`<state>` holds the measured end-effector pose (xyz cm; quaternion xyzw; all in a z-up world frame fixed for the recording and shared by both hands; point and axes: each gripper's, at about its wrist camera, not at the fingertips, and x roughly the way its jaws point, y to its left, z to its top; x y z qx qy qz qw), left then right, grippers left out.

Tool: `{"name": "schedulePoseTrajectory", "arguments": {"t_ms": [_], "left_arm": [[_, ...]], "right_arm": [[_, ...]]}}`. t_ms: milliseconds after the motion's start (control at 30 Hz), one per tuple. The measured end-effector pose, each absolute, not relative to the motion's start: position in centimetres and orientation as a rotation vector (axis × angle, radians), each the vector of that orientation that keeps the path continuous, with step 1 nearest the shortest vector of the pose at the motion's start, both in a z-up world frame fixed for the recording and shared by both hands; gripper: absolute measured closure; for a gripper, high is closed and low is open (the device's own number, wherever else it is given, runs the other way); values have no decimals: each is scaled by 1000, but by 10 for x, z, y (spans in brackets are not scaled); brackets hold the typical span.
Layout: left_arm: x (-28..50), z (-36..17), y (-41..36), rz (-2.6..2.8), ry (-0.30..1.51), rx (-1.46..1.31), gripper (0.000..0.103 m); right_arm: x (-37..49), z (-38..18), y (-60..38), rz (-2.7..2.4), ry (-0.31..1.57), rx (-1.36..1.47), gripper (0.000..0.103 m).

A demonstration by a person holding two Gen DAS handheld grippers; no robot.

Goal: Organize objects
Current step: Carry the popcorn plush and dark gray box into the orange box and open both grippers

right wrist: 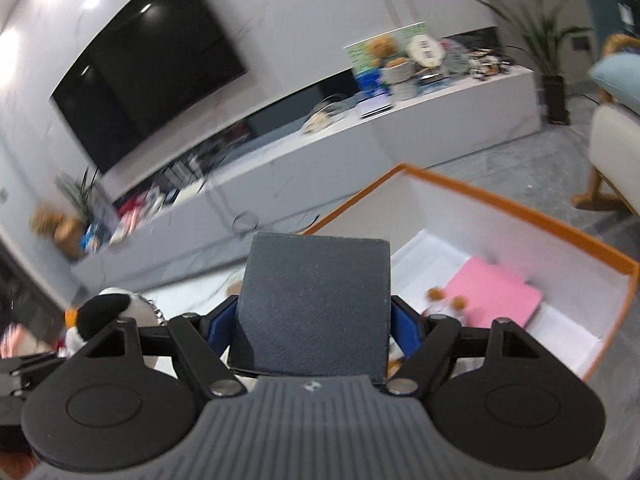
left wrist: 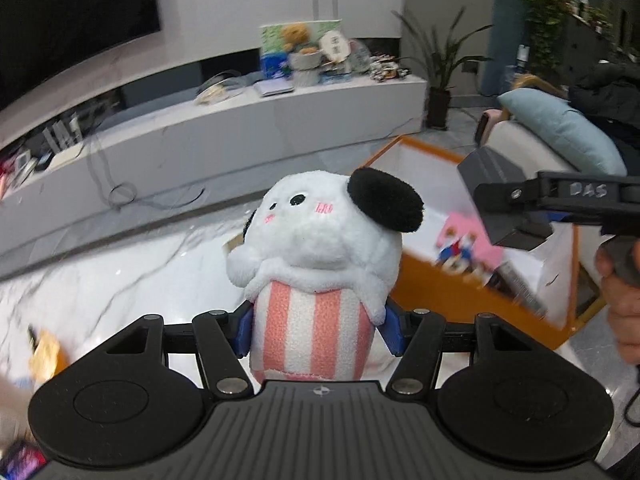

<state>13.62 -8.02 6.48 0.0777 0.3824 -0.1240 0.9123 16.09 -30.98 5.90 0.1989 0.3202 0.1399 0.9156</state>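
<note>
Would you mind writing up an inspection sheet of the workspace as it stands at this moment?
Surface: white marbled tabletop, glossy.
Job's things: white plush toy with black ears and pink-striped body; dark grey textured box; orange-rimmed white storage box holding a pink flat package.
Clutter: small yellow item at the table's left edge, blurred.
Grippers: left gripper shut on the plush toy; right gripper shut on the grey box, blue fingers against its sides.
Cables: loose cable trailing down the white TV console.
Surroundings: wall television, potted plant, light blue cushion.
</note>
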Motion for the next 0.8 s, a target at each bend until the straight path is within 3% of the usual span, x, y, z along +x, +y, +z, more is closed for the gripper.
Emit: {"name": "schedulePoseTrajectory", "arguments": {"t_ms": [433,800], "left_arm": [[198,65,-184,-362,781,257,33],[243,27,-223,-287,870,311,33]], "right_arm": [[191,45,-371,73,699,428,25],[206,28,-385,19,750,407,25]]}}
